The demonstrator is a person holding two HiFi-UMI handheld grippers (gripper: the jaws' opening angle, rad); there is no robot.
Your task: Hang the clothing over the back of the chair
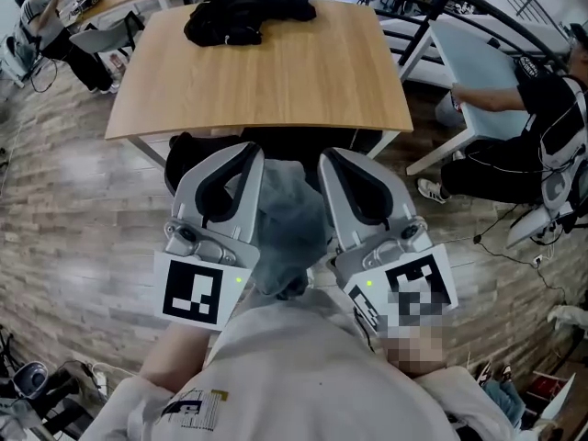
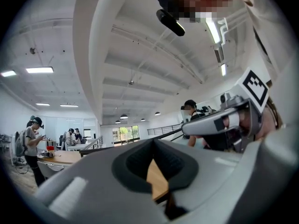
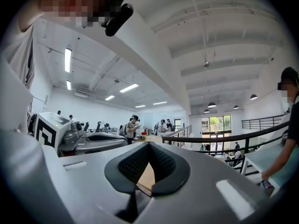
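A black garment (image 1: 248, 18) lies bunched at the far edge of the wooden table (image 1: 276, 90). Close to my chest, both grippers point level toward the table. The left gripper (image 1: 248, 152) and the right gripper (image 1: 333, 158) sit side by side, each shut with nothing between its jaws. A grey-blue cloth (image 1: 289, 232) hangs between them, over something that stays hidden. Dark chair parts (image 1: 188, 147) show under the table's near edge. In the left gripper view the left gripper (image 2: 153, 142) has its tips meeting, as does the right gripper (image 3: 148, 144) in its own view.
A person (image 1: 537, 127) sits on the right at a pale blue table (image 1: 478, 58). Another person (image 1: 46, 26) sits at the far left by a second desk. Black railings (image 1: 432, 7) run behind the table. Cables lie on the wooden floor (image 1: 64, 228).
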